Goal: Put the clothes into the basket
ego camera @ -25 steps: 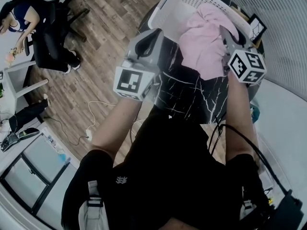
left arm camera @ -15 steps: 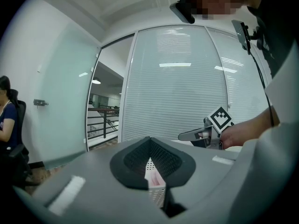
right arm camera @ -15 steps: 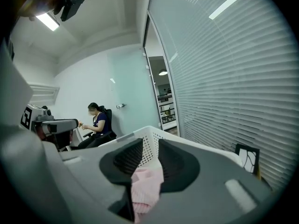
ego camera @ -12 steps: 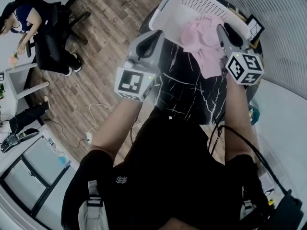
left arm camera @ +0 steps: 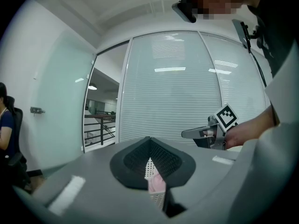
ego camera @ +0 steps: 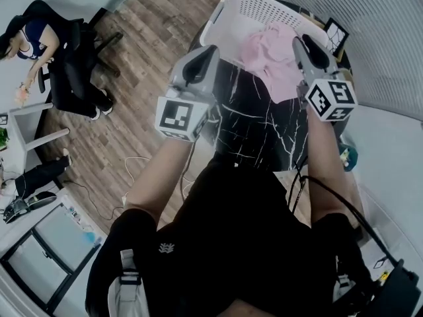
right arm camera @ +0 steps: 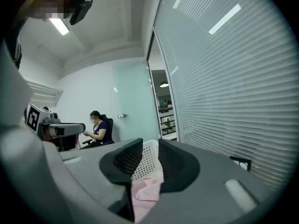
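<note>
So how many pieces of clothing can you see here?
1: a pink cloth garment draped over the near rim of the white perforated plastic basket, pinched in the right gripper. Others may lie hidden inside.

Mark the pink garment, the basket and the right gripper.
pink garment (ego camera: pixel 268 58), head view, middle of fabric
basket (ego camera: pixel 258 6), head view, perforated wall
right gripper (ego camera: pixel 299 43), head view, between jaw tips
</note>
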Tool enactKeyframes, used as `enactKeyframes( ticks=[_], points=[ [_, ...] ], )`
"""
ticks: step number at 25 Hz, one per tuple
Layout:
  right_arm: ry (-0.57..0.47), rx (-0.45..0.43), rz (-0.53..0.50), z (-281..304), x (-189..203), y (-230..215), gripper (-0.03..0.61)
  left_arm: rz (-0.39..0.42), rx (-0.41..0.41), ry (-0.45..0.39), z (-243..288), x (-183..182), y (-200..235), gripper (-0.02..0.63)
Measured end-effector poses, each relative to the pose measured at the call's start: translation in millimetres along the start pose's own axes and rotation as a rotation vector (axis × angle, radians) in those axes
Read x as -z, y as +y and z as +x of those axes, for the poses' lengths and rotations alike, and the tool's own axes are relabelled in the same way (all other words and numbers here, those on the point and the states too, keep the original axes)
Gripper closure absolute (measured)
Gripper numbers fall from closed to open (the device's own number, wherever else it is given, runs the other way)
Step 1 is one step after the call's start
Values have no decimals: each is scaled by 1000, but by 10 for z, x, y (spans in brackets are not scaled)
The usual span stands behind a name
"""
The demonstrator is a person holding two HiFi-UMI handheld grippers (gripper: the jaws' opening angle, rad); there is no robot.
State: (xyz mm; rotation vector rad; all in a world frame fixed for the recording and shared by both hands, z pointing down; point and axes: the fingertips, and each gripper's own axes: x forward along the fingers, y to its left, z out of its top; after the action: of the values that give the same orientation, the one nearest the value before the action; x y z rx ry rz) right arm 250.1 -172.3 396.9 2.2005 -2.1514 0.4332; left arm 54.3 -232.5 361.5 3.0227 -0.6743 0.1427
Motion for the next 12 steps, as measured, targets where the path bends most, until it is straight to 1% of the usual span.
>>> enactKeyframes(
  ticks=[4, 7, 12],
  points=[
    [-39, 11, 3, -173, -129, 21, 482, 21, 6, -17, -93, -132, -52, 607],
    [-63, 18, -4, -307, -242, 49, 482, 20, -9, -38, -183, -248, -32, 607],
    [-110, 0, -9, -583, -450, 170, 482, 28, 1, -56, -306, -364, -97, 607]
  ],
)
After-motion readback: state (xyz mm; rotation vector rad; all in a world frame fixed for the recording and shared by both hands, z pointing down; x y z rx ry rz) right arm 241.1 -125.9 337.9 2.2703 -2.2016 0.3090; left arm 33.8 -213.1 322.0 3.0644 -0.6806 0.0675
